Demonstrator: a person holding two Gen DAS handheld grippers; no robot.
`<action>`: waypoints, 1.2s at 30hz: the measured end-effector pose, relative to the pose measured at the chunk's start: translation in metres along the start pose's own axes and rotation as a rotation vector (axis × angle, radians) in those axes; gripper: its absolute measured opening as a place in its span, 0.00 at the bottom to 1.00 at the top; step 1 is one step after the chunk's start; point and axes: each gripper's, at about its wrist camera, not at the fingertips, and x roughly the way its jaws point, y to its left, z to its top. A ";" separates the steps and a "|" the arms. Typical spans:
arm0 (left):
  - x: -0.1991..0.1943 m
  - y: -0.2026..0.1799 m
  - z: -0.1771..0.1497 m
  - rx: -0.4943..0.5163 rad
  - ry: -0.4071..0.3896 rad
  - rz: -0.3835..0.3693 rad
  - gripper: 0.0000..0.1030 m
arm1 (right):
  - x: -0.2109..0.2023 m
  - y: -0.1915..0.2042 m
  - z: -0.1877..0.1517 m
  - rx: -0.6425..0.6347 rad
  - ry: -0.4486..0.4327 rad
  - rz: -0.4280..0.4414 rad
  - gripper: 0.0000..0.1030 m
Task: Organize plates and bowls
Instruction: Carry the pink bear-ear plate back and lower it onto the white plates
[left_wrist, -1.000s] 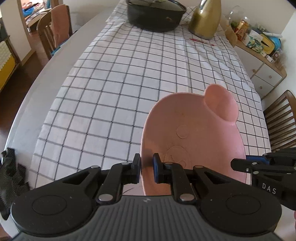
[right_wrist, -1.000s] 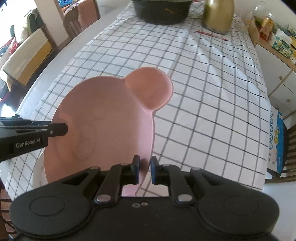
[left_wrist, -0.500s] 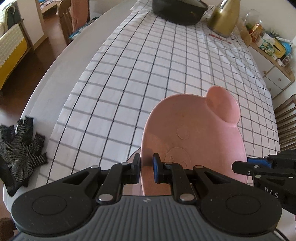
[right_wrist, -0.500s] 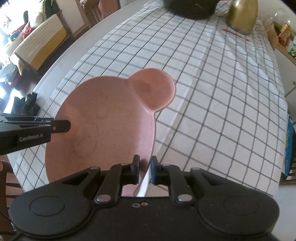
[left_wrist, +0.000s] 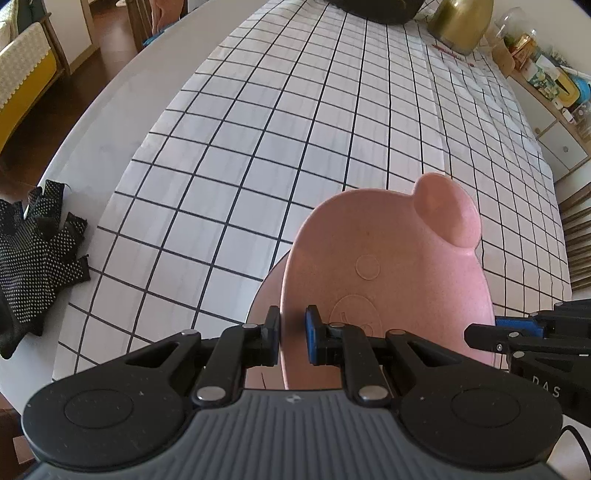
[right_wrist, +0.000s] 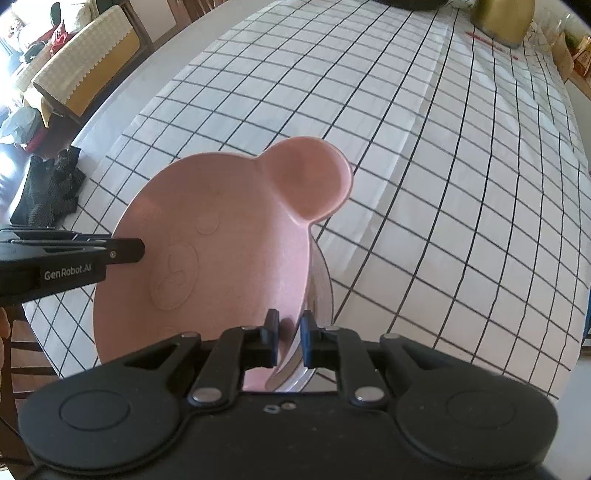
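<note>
A pink bear-shaped plate (left_wrist: 388, 280) with one round ear is held up above the checked tablecloth (left_wrist: 295, 129). My left gripper (left_wrist: 292, 334) is shut on its left rim. My right gripper (right_wrist: 289, 338) is shut on its right rim, and the plate (right_wrist: 221, 258) fills the middle of the right wrist view. The right gripper's fingers (left_wrist: 517, 332) show at the right edge of the left wrist view; the left gripper's fingers (right_wrist: 74, 254) show at the left of the right wrist view. A second pale rim (right_wrist: 321, 295) shows under the plate.
A black dotted glove (left_wrist: 33, 258) lies on the bare table at the left. A dark pot (left_wrist: 376, 11) and a gold kettle (left_wrist: 461, 22) stand at the far end. Chairs (right_wrist: 81, 62) stand to the left, a cabinet (left_wrist: 561, 144) to the right.
Both grippers have lifted the pink plate higher and drawn back toward the near table edge; more of the table and the glove have come into view. Both grips are unchanged.
</note>
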 end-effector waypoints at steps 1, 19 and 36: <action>0.001 0.000 0.000 -0.001 0.002 0.001 0.13 | 0.001 0.000 -0.001 0.001 0.004 0.001 0.10; 0.011 -0.002 -0.002 0.022 -0.009 -0.018 0.13 | 0.007 -0.006 -0.004 -0.006 0.037 0.008 0.11; 0.020 -0.006 -0.009 0.023 0.013 -0.048 0.13 | 0.008 -0.012 -0.004 0.003 0.075 0.025 0.18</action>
